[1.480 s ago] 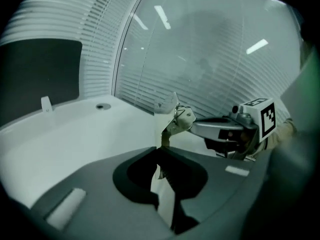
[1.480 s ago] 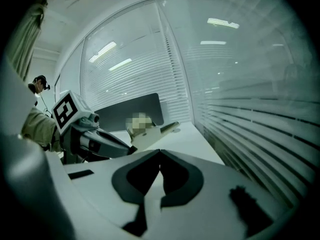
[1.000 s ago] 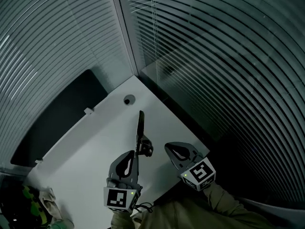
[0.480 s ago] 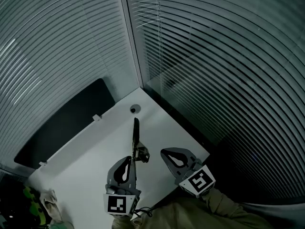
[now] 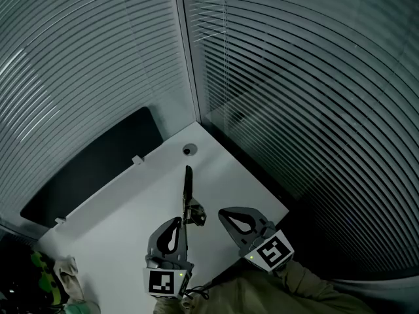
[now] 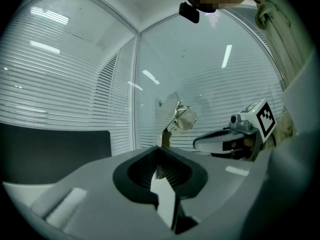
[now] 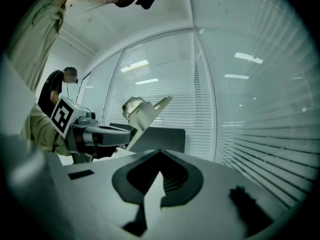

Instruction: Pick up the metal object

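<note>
The metal object (image 5: 188, 190) is a long dark bar with a shiny bracket at its lower end. It stands nearly upright above the white table (image 5: 124, 214). My left gripper (image 5: 181, 220) is shut on its lower end. In the left gripper view the metal object (image 6: 175, 115) sticks up past my left gripper (image 6: 159, 149). My right gripper (image 5: 222, 212) hangs just to the right of the object, shut with nothing in it. In the right gripper view the metal object (image 7: 144, 113) shows beyond my right gripper (image 7: 160, 151), with the left gripper (image 7: 100, 134) holding it.
The table sits in a corner of glass walls with blinds. A round cable hole (image 5: 189, 150) lies near the table's far corner. A dark panel (image 5: 91, 169) runs along the table's left edge. A cloth and green items (image 5: 49, 277) lie at bottom left. A person (image 7: 57, 91) stands in the background.
The head view has drifted, so the table and grippers sit slightly lower and smaller. The left gripper still holds the metal object, whose top now points closer to the cable hole.
</note>
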### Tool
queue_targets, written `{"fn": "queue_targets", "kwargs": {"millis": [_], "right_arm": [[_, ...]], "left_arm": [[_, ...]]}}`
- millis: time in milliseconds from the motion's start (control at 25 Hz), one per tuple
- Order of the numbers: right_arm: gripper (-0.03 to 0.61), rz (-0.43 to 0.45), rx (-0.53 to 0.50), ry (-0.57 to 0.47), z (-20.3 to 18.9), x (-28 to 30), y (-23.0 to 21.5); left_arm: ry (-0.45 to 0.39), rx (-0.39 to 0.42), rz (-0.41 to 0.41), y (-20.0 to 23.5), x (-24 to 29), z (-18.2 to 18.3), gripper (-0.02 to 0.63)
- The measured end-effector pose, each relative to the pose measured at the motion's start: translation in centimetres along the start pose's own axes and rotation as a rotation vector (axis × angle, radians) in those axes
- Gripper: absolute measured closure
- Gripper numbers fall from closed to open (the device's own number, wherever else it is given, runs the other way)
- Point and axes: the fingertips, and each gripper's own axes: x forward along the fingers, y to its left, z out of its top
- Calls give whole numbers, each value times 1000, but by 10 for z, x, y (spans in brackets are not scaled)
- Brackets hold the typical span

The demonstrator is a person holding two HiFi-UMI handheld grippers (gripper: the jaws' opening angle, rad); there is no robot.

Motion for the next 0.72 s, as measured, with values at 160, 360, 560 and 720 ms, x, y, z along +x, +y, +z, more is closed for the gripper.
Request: {"fn": "queue_targets", "kwargs": {"millis": [160, 360, 560, 720], "right_arm": [[575, 1, -7, -5, 1, -1, 3], [577, 1, -6, 3, 4, -2, 5], [575, 3, -13, -3, 5, -5, 8], [575, 3, -16, -4, 3, -5, 9]], "left_arm": [[-15, 8, 5, 0, -3, 2, 588], [-11, 11, -1, -1, -5, 3, 588], [-10, 16, -4, -4, -7, 2, 588], [-11, 17, -8, -4, -8, -2, 588]]}}
